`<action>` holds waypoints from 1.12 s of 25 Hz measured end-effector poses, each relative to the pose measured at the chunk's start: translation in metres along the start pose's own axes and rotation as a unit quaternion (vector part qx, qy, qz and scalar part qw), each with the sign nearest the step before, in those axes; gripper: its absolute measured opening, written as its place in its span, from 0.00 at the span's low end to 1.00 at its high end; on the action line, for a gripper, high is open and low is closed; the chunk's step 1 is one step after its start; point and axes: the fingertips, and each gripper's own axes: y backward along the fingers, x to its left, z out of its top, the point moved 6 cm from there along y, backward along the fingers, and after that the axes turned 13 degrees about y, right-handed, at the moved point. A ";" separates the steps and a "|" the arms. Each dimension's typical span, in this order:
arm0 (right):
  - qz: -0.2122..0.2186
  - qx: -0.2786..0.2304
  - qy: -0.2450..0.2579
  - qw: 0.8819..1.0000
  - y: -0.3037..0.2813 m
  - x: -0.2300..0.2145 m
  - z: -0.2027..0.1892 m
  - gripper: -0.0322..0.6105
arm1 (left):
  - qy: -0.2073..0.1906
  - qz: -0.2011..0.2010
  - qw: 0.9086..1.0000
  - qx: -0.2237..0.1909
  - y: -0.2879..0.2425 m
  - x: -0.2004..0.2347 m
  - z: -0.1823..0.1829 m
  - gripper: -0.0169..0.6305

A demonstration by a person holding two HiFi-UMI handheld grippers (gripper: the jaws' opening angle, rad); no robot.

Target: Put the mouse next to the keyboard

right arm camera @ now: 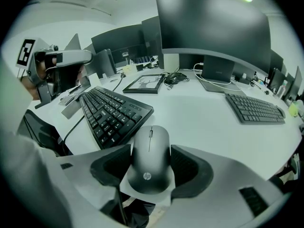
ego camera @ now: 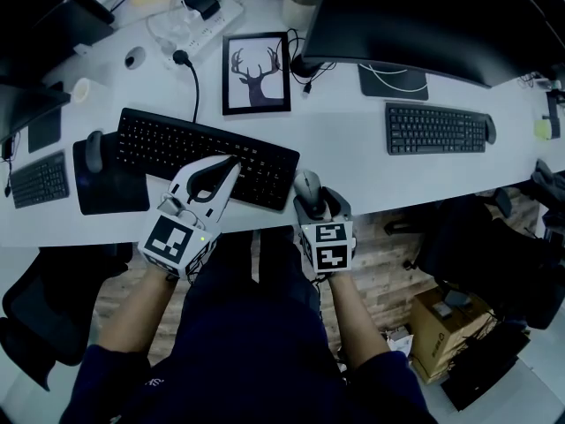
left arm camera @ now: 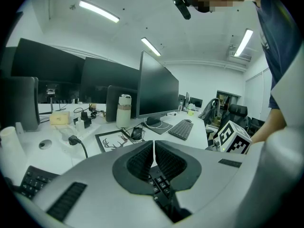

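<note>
The mouse is clamped on both flanks between the jaws of the right gripper. It is at the front edge of the desk, just beside the right end of the keyboard. Its long axis runs away from the person, toward the back of the desk. Only the right gripper view shows the detail: the wheel end points toward the monitor, and the logo end sits back between the jaws. In the head view the mouse is partly covered by that gripper. The left gripper is held over the keyboard's right half. Only its own view shows its jaws pressed together with nothing between them and keys visible beneath. A deer picture is seen behind the keyboard.
</note>
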 end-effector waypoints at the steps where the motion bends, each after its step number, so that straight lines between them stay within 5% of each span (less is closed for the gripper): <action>1: 0.000 0.000 -0.001 1.000 0.000 0.000 0.000 0.47 | -0.001 0.000 1.000 -0.001 0.001 0.000 0.000 0.09; 28: -0.037 -0.058 -0.014 0.998 0.036 -0.004 0.034 0.50 | -0.026 -0.022 0.999 -0.035 0.019 -0.009 0.032 0.09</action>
